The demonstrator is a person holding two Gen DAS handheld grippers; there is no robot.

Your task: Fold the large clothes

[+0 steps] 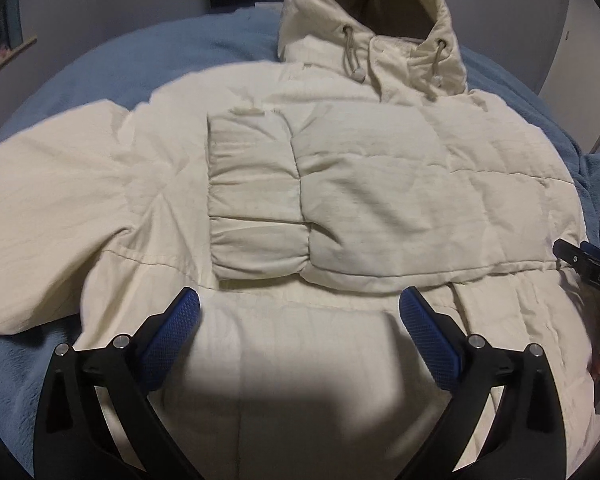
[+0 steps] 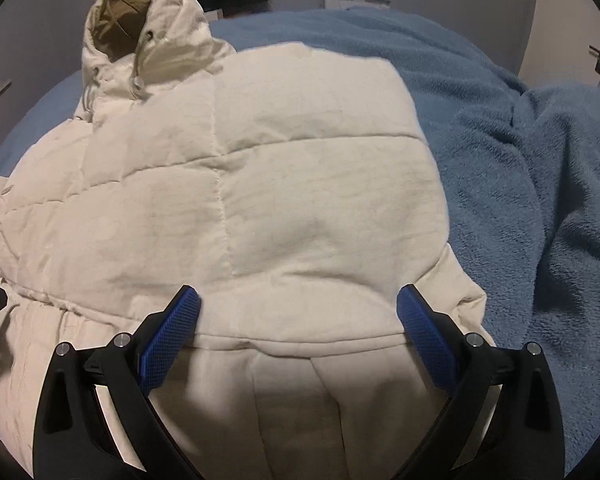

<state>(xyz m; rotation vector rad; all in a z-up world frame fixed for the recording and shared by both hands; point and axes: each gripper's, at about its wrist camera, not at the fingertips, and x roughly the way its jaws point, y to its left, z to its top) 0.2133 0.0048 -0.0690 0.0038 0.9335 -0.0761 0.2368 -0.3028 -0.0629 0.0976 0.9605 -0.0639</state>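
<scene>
Already half-folded, our cream jacket (image 1: 284,184) lies on the bed (image 2: 520,168) ahead of both open, empty hand-held grippers (image 1: 300,312) (image 2: 299,312); we judge its puffy folded sleeve (image 1: 256,196) may spring back.

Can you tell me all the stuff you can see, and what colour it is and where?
puffer jacket: one, cream, spread flat on the bed, right sleeve folded across the chest
hood: one, cream with tan lining, far end of the jacket
drawstrings: two, beige, hanging from the hood
fleece blanket: one, blue, under the jacket
door handle: one, dark, far right wall
left tongs: one, black with blue pads, open above the jacket's lower half
right tongs: one, black with blue pads, open at the folded sleeve's edge
</scene>
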